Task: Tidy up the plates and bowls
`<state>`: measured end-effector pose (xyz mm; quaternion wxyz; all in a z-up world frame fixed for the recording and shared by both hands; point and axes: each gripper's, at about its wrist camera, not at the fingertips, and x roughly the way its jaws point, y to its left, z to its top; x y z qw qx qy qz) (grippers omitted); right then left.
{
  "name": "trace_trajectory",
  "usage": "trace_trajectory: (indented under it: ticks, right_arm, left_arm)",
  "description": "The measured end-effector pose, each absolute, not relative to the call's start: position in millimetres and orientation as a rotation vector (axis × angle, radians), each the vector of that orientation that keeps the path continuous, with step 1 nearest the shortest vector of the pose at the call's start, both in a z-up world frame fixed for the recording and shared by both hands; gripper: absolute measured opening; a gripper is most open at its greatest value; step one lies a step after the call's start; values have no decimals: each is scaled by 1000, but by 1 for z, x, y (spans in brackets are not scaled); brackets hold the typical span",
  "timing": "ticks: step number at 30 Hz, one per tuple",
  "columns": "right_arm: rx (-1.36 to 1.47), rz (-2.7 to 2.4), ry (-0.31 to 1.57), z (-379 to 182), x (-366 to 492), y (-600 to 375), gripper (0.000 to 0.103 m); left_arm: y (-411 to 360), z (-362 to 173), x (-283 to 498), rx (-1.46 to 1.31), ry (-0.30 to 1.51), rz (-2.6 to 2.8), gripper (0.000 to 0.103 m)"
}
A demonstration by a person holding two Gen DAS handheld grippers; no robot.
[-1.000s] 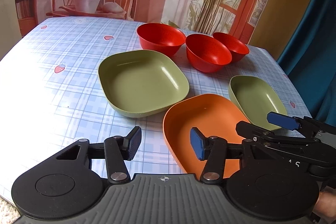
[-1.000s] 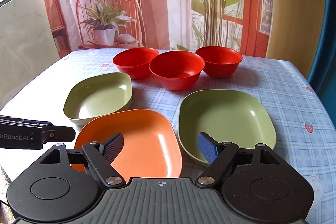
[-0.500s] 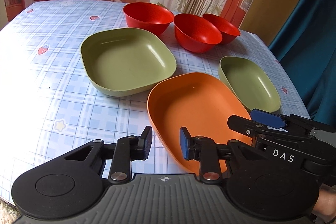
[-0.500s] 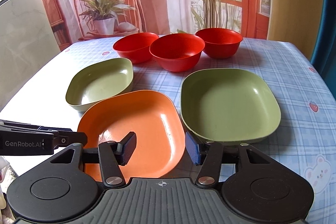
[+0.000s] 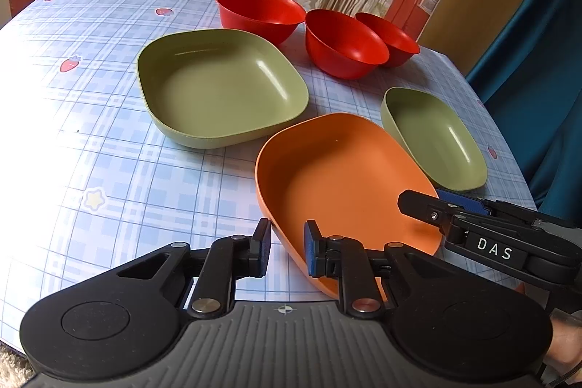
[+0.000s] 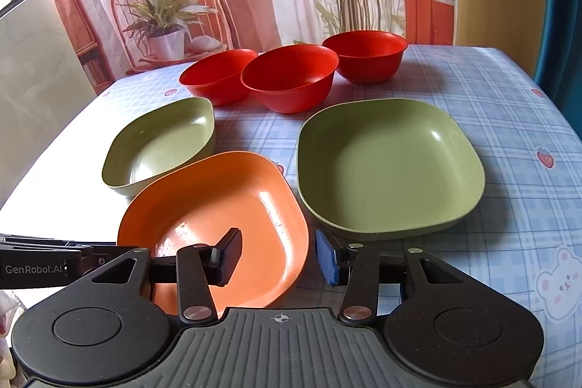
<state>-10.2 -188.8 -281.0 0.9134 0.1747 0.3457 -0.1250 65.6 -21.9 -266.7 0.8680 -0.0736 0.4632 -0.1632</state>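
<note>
In the left wrist view, the far red bowl point(image 5: 394, 40) at 1 o'clock sits half hidden behind the middle red bowl point(image 5: 343, 44). The orange plate point(image 5: 342, 184) loses its near rim behind the left tongs point(image 5: 287, 248). In the right wrist view, the small green dish point(image 6: 160, 148) has its near corner covered by the orange plate point(image 6: 218, 217). The bench point(image 6: 509, 133) is cut off at 3 o'clock.

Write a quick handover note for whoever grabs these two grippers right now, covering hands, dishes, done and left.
Left gripper: open, fingers straddling the orange plate's near rim, not clamped.
Right gripper: open, fingers either side of that plate's near corner, no grip.
Two green plates, the large green plate and small green plate, flank the orange one.
Three red bowls stand in a row behind, unstacked.
Done: nothing stacked.
Left: likely grip the orange plate, stack plates, nest bowls.
</note>
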Motion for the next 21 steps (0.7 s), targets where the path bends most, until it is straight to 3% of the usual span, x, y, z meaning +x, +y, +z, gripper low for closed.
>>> trace_trajectory:
  ticks: [9, 21]
  right_arm:
    - [342, -245, 724, -280, -9, -183, 31]
    - [317, -226, 701, -267, -10, -174, 29]
  left_arm:
    - [-21, -265, 65, -148, 960, -318, 20]
    - [-17, -252, 63, -122, 915, -294, 21]
